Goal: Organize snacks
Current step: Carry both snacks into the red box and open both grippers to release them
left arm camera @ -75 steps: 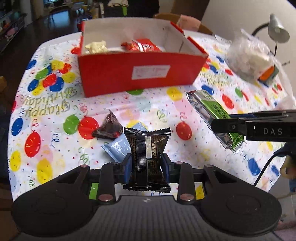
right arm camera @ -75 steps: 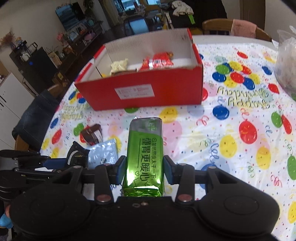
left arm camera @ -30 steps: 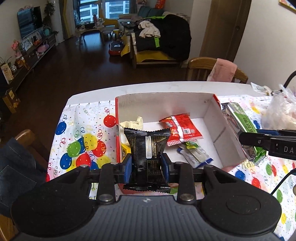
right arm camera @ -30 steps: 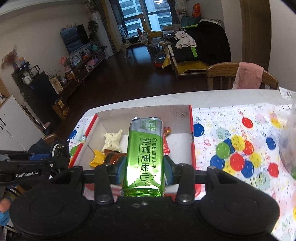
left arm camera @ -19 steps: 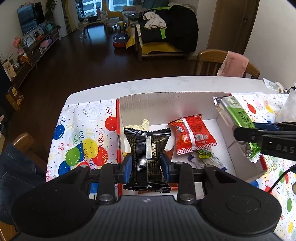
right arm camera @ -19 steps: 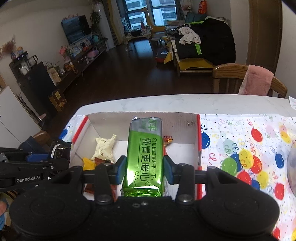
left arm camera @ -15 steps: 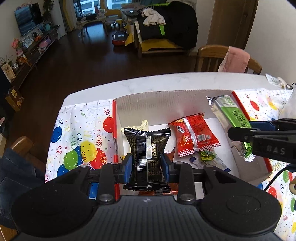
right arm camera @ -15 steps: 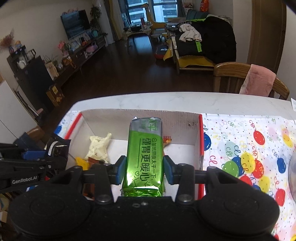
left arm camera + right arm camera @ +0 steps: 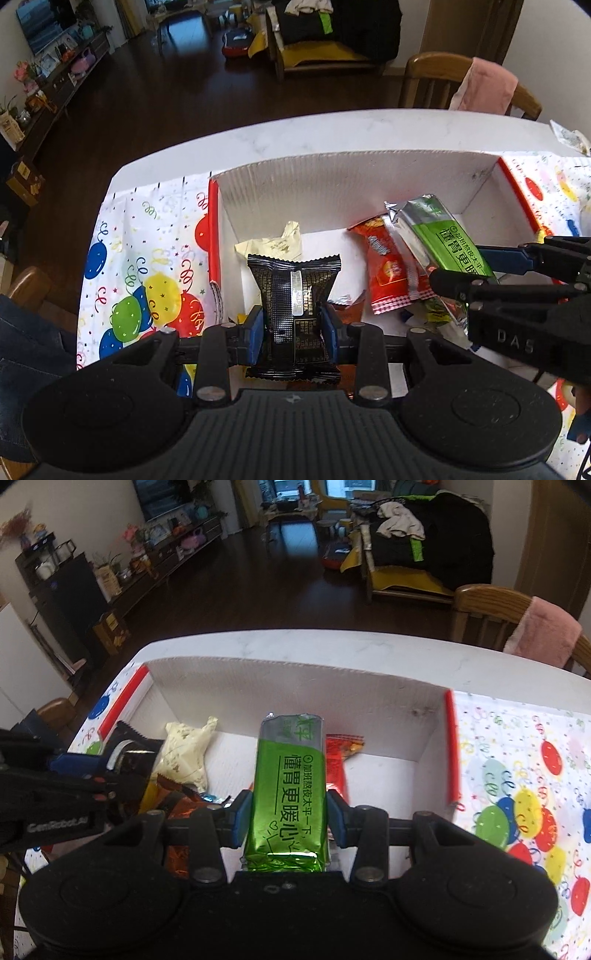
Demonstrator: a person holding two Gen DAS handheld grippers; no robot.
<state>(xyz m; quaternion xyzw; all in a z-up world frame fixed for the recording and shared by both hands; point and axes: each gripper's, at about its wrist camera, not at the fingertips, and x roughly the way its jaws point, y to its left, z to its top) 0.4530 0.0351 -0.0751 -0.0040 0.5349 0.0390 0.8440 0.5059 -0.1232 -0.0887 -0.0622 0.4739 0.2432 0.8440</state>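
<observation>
Over the red box [image 9: 213, 236], left gripper [image 9: 291, 330] is clamped on a black snack packet [image 9: 295, 295]; right gripper [image 9: 290, 818] pinches a green packet [image 9: 290, 786]

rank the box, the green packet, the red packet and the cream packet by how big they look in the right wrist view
1. red and white box
2. green packet, though it is held close to the camera, which inflates it
3. cream packet
4. red packet, mostly hidden behind the green one, so its rank is unsure
</observation>
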